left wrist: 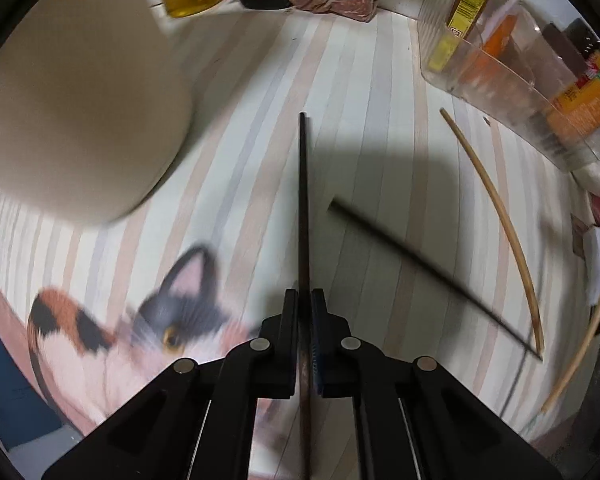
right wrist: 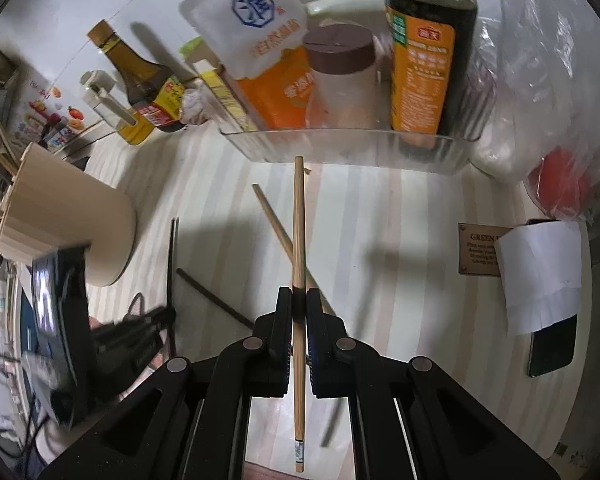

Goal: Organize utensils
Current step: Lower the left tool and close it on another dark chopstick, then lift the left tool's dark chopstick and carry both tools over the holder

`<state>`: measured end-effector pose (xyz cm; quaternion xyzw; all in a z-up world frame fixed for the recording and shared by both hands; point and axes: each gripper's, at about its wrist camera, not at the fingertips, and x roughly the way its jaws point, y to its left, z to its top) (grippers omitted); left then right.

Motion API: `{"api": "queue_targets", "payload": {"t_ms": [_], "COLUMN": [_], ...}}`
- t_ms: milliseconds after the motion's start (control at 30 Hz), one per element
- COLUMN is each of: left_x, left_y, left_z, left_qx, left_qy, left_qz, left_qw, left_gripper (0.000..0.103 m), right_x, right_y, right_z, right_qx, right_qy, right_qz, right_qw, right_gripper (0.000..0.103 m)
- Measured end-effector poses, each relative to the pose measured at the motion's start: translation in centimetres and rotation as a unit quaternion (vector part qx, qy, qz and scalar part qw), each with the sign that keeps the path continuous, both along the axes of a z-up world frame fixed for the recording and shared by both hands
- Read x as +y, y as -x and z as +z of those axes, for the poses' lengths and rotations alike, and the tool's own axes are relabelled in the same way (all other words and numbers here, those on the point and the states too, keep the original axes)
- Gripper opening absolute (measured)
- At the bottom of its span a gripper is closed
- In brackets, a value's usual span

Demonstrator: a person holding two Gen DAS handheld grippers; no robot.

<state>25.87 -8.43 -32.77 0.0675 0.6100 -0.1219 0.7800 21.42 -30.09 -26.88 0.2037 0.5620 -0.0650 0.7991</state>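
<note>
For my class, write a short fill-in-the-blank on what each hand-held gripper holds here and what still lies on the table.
1. The left hand-held gripper is shut on a ____ chopstick.
2. The right hand-held gripper is shut on a ____ chopstick.
3. The cylindrical holder is ____ in colour.
4. The condiments stand in a clear ____.

Missing words: dark; bamboo; beige; bin
</note>
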Motion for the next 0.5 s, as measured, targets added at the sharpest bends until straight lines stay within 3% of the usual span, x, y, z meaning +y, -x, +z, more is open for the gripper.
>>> {"api": "queue_targets", "payload": {"t_ms": [267,500], "left_x": [4.1,6.9], "left_y": [4.0,4.2], "left_z": [3.9,12.4], "left_qx": [-0.036,-0.128], "left_qy": [0.048,0.094], "left_qz": [0.044,0.072], "left_qw": [0.9972,0.9847], "left_gripper": [0.003,0.003], "right_x": [2.5,4.9], "right_y": [0.0,-1.2], "right_z": [1.5,6.0], "right_qx": [-0.017,-0.074], "right_qy": [-0.013,-0.026], "right_qz": [0.027,0.049], "right_qw": [0.999,0.996], "right_gripper": [0.007,0.007]}}
